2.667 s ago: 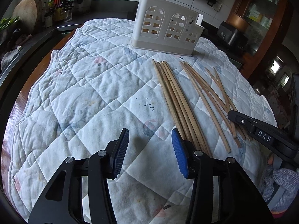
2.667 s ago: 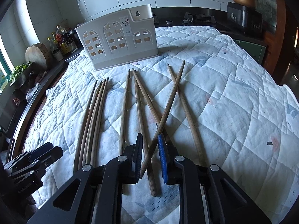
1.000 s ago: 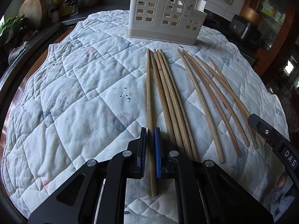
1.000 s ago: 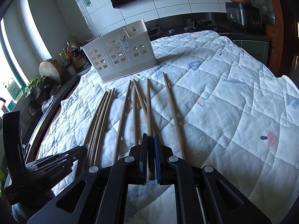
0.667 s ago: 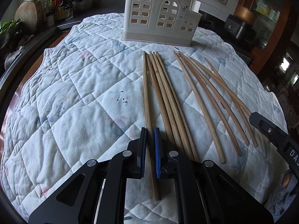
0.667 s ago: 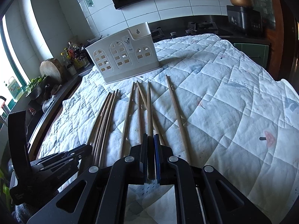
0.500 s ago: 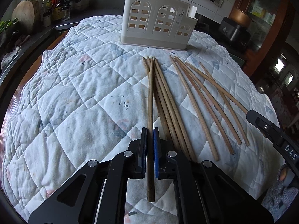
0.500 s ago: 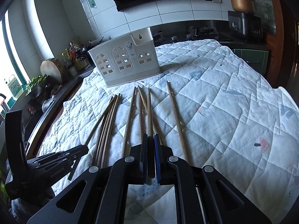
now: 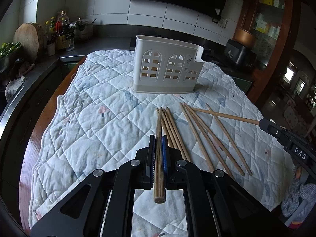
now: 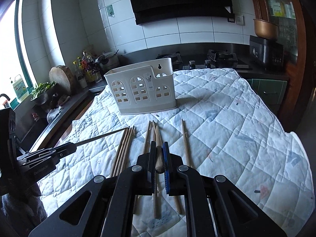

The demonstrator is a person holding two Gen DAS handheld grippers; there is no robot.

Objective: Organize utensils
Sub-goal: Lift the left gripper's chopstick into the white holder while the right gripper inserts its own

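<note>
My left gripper is shut on one wooden chopstick, lifted off the quilt, its tip toward the white slotted utensil holder. My right gripper is shut on another chopstick, also raised. Each gripper shows in the other's view: the right gripper at the right edge with its chopstick, the left gripper at the left with its chopstick. Several loose chopsticks lie on the quilt in front of the holder.
A quilted white cloth covers the table. A dark counter at the left holds bottles and a round wooden board. A black cooker and a stove stand behind the table.
Both grippers have risen, each lifting its chopstick clear of the quilt. More of the wall now shows, and the holder sits lower in both views.
</note>
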